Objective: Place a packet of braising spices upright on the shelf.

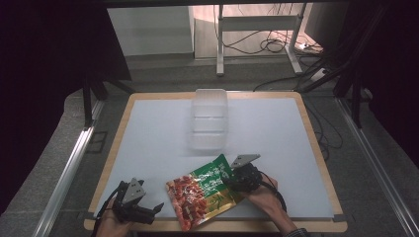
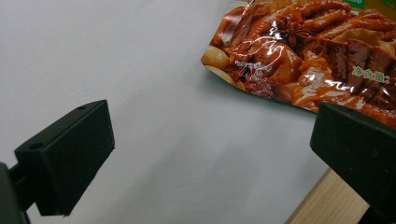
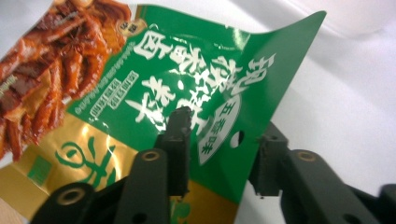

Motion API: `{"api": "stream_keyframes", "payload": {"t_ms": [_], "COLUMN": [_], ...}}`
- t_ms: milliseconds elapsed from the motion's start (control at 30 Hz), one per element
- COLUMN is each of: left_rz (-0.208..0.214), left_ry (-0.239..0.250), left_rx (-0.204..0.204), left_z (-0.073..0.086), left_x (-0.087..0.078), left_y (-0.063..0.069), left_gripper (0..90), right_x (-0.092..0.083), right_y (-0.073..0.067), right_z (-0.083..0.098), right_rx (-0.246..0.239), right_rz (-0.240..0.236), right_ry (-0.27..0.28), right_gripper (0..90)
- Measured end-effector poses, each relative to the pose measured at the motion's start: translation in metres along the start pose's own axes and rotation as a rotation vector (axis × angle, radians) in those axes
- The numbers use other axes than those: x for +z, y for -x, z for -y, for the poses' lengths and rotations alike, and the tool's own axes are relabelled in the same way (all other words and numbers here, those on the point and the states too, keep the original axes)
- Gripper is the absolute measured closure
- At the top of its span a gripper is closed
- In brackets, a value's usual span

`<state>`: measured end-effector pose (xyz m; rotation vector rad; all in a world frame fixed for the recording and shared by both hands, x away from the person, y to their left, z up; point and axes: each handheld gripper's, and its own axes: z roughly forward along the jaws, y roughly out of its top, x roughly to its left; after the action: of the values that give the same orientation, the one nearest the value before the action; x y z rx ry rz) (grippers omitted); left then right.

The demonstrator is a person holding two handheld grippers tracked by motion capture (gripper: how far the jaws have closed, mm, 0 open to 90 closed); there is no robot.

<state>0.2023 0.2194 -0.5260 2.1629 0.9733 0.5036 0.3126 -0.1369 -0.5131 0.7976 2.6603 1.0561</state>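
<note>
Pale grey worktop (image 1: pixel 148 133), wood-edged. Clear plastic container (image 1: pixel 210 118) at far edge, centre. Snack packet (image 1: pixel 205 190), red and green, lies at near edge. Right gripper (image 3: pixel 219 154): jaws partly closed across packet's green end, which stands between them; grip contact unclear. Left gripper (image 2: pixel 210 154): near-left corner, jaws wide apart, holding nothing.

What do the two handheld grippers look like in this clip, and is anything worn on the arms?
Both the left claw and the right claw are black with blocky jaws, each topped by a grey three-cornered plate and trailing a black cable. A dark sleeve cuff shows at the right wrist.
</note>
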Motion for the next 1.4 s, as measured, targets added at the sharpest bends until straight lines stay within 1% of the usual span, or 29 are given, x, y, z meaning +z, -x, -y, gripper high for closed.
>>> {"api": "stream_keyframes", "payload": {"t_ms": [33,67,100,133,167,200,233,267,400,467,600,667,800,933,967,1000,1033,1067,1133,1233,1333,1367,1400], "left_rz": [0.0,0.001,0.001,0.001,0.001,0.002,0.002,0.001,0.002,0.002,0.001,0.001,0.003,0.003,0.001,0.002,0.002,0.003,0.003,0.003,0.003,0.002,0.002], "left_ry": [-0.001,0.0,0.001,0.002,0.002,0.003,0.004,0.004,0.005,0.006,0.007,0.01,0.015,0.015,0.015,0.014,0.016,0.016,0.017,0.016,0.017,0.017,0.017], "left_rx": [0.001,0.001,0.0,-0.001,-0.001,-0.001,-0.001,-0.001,-0.002,-0.004,-0.005,-0.007,-0.012,-0.011,-0.012,-0.011,-0.012,-0.013,-0.015,-0.013,-0.014,-0.013,-0.013], "left_z": [0.0,0.0,0.0,0.0,0.0,0.0,0.0,0.0,0.0,0.001,0.001,0.001,0.001,0.001,0.001,0.001,0.001,0.001,0.001,0.001,0.001,0.001,0.001], "left_x": [0.0,0.0,0.0,0.0,0.0,0.0,0.0,-0.001,-0.001,-0.001,-0.001,-0.001,-0.002,-0.002,-0.002,-0.002,-0.002,-0.002,-0.002,-0.002,-0.002,-0.002,-0.002], "left_y": [0.0,0.0,0.0,0.0,0.0,0.0,-0.001,-0.001,-0.001,-0.001,-0.001,-0.001,-0.001,-0.001,-0.001,-0.001,-0.001,-0.002,-0.002,-0.001,-0.001,-0.002,-0.002], "left_gripper": [0.0,0.0,0.0,0.0,0.0,0.0,0.0,0.0,0.0,0.0,0.0,0.0,0.0,0.0,0.0,0.0,0.0,0.0,0.0,0.0,0.0,0.0,0.0], "right_x": [0.0,0.0,0.0,0.0,0.0,0.0,0.001,0.001,-0.001,-0.004,-0.008,-0.013,-0.021,-0.025,-0.026,-0.028,-0.028,-0.031,-0.032,-0.036,-0.039,-0.042,-0.042], "right_y": [0.001,0.003,0.003,0.004,0.004,0.005,0.003,0.002,0.0,0.001,0.0,-0.001,-0.001,-0.002,-0.002,-0.001,-0.001,-0.002,-0.002,-0.003,-0.003,-0.004,-0.004], "right_z": [-0.001,-0.002,-0.002,-0.002,-0.002,-0.003,-0.005,-0.005,-0.009,-0.012,-0.015,-0.019,-0.025,-0.032,-0.034,-0.038,-0.038,-0.042,-0.044,-0.052,-0.059,-0.064,-0.064], "right_rx": [-0.001,-0.008,-0.001,0.007,0.007,0.014,0.014,0.012,0.012,0.018,0.012,0.007,-0.021,-0.017,-0.011,0.008,0.008,0.001,-0.005,-0.023,-0.027,-0.028,-0.028], "right_rz": [-0.013,-0.014,-0.022,-0.032,-0.032,-0.033,-0.031,-0.033,-0.03,-0.04,-0.05,-0.059,-0.081,-0.099,-0.103,-0.121,-0.121,-0.132,-0.135,-0.139,-0.148,-0.16,-0.16], "right_ry": [0.006,0.009,0.007,0.009,0.009,0.008,-0.002,-0.005,-0.004,0.002,0.019,0.042,0.073,0.088,0.089,0.096,0.096,0.105,0.11,0.12,0.13,0.137,0.137], "right_gripper": [69.7,75.5,78.9,81.0,81.0,83.3,87.6,88.6,88.8,88.8,88.7,88.7,88.2,88.1,88.2,88.4,88.4,88.5,88.6,88.7,88.8,88.8,88.8]}}
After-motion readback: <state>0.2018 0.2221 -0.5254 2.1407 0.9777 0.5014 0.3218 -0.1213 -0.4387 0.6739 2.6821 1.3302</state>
